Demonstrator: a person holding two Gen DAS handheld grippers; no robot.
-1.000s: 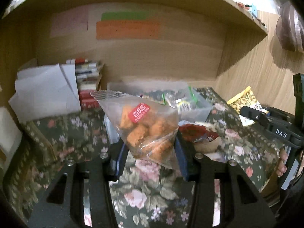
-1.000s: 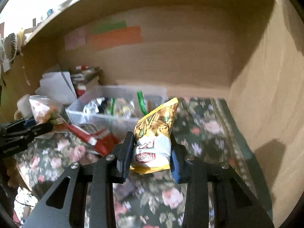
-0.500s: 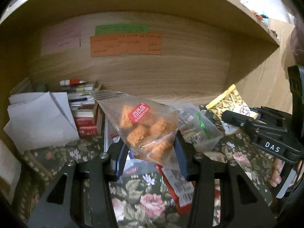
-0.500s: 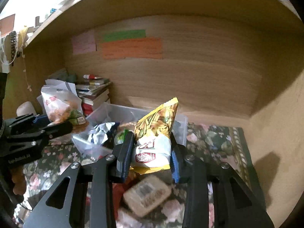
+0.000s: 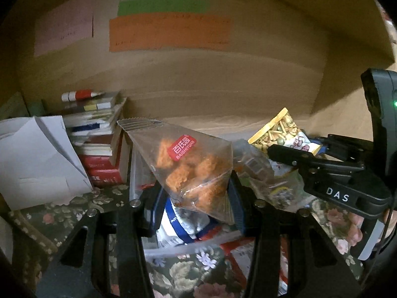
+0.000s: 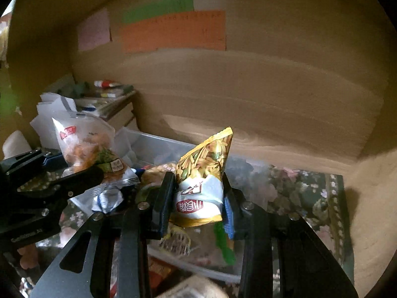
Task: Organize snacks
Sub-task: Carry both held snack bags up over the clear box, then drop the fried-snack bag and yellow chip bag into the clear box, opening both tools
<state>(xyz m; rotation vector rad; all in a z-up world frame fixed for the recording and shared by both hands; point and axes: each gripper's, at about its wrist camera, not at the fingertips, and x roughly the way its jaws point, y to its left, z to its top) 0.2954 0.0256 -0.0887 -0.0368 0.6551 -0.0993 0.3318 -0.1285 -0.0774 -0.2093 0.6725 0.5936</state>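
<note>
I have the left gripper [image 5: 196, 193] clenched on the clear bag of orange snacks [image 5: 191, 164] and the right gripper [image 6: 198, 203] clamped on the yellow snack packet [image 6: 202, 173], both held above the clear bin [image 6: 158, 146] at the far wall, ready, I judge, for dropping in.

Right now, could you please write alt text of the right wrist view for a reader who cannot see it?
The right gripper holds a yellow and white snack packet above a clear plastic bin of snacks. At left, the left gripper holds a clear bag of orange snacks, inside a wooden alcove with coloured paper notes.
</note>
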